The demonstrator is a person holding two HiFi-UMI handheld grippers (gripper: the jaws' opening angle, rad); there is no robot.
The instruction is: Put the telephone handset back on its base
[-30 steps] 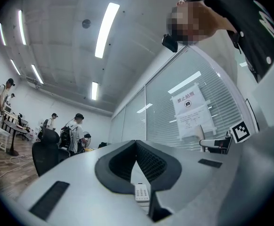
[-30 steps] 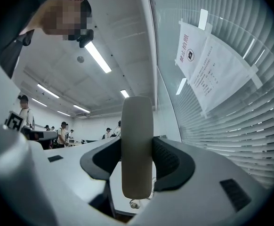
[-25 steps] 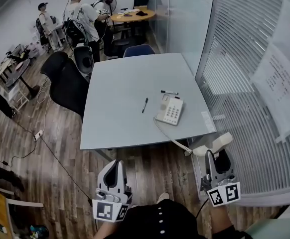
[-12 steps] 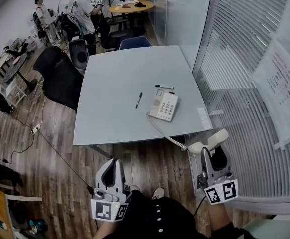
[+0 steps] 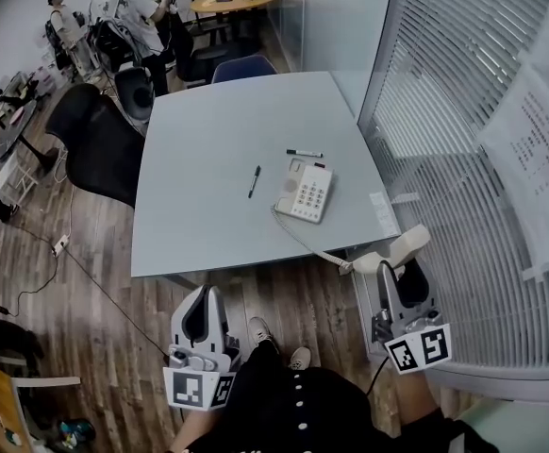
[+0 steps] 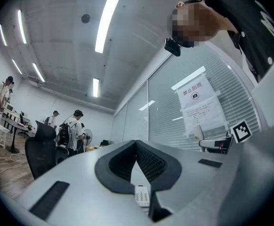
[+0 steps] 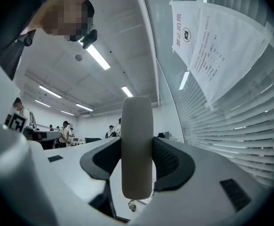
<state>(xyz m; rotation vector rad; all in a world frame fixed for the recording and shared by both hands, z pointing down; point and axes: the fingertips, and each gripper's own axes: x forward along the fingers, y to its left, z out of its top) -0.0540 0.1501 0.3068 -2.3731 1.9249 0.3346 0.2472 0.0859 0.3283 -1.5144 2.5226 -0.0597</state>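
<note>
The cream telephone base (image 5: pixel 305 190) lies on the grey table (image 5: pixel 208 149), near its right front corner. Its handset (image 5: pixel 393 252) hangs in the air off that corner, below table level, and my right gripper (image 5: pixel 394 270) is shut on it. A cord (image 5: pixel 303 238) runs from the base over the table edge to the handset. In the right gripper view the handset (image 7: pixel 137 145) stands upright between the two jaws of the right gripper (image 7: pixel 137 150). My left gripper (image 5: pixel 202 297) hangs low over the wooden floor, shut and empty. In its own view the left gripper (image 6: pixel 136 143) frames the base (image 6: pixel 142 195) below its jaws.
A black pen (image 5: pixel 254 181) and a marker (image 5: pixel 304 153) lie on the table beside the base, and a paper slip (image 5: pixel 384 215) at its right edge. A glass wall with blinds (image 5: pixel 463 159) runs close on the right. Black chairs (image 5: pixel 91 144) stand left, people beyond.
The head view has shifted: the table and base now sit higher and further left in the picture. Both grippers keep their places, the right still holding the handset.
</note>
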